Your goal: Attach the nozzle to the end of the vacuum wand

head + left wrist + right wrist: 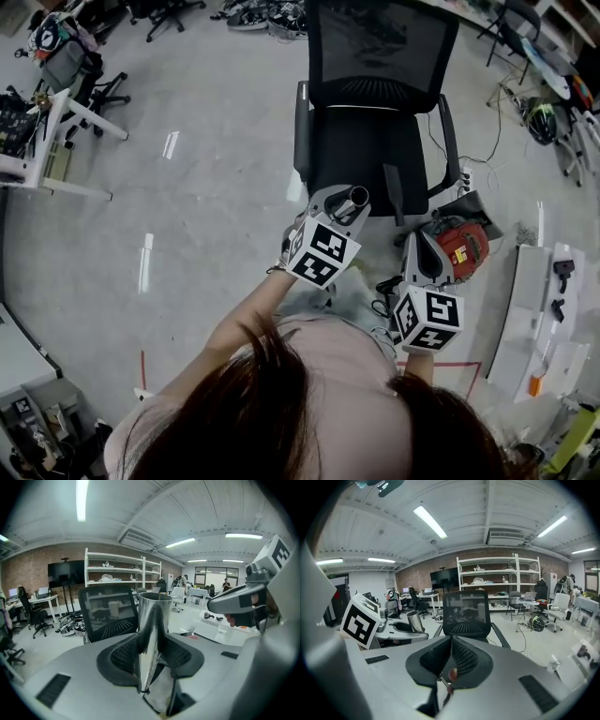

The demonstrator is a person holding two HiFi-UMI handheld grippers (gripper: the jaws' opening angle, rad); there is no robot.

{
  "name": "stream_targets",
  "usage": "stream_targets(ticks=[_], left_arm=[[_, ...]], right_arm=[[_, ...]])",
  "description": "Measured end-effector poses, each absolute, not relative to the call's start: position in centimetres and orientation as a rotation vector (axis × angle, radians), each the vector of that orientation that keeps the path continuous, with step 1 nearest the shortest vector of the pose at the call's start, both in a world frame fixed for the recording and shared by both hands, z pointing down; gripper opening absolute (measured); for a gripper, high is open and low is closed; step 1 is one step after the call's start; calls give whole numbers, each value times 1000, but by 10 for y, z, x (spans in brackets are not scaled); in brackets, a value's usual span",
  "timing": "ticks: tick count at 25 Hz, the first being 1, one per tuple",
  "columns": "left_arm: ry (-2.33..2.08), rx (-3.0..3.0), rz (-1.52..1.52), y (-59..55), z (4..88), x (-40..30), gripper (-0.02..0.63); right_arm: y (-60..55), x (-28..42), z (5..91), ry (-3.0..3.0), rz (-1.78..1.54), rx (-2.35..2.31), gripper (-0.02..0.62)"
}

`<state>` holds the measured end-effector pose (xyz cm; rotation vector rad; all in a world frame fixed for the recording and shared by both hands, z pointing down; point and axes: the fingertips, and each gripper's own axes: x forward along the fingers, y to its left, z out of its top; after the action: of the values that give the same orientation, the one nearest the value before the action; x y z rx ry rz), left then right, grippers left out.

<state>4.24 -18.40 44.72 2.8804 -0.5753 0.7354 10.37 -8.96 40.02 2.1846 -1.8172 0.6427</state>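
My left gripper (339, 204) is shut on a shiny metal vacuum wand (357, 197); in the left gripper view the wand (151, 630) stands upright between the black pads (123, 654), open end up. The right gripper (424, 246) hovers to its right, jaws shut with nothing held; in its own view the pads (464, 660) meet. A red vacuum body (465, 246) lies just beyond the right gripper. The right gripper view shows the left gripper (396, 629) and wand (414, 620) at the left. I cannot pick out a nozzle.
A black mesh office chair (375, 141) stands directly ahead of both grippers. White boards (544, 309) with small black parts lie on the floor at the right. Desks (42, 150), other chairs and cables ring the open grey floor.
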Motion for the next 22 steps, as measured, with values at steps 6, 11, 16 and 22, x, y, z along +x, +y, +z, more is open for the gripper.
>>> stream_targets(ticks=[6, 11, 16, 22], left_arm=[[-678, 2875, 694, -184, 446, 48, 158], [-774, 2874, 676, -187, 446, 58, 158], [-814, 2871, 659, -189, 447, 61, 158], [-857, 2860, 643, -192, 447, 68, 158]], right_arm=[[-87, 146, 415, -1891, 731, 2123, 28], [-85, 183, 435, -1933, 770, 2046, 28], [-94, 204, 454, -1966, 799, 1969, 28], [-103, 225, 476, -2020, 819, 1862, 28]])
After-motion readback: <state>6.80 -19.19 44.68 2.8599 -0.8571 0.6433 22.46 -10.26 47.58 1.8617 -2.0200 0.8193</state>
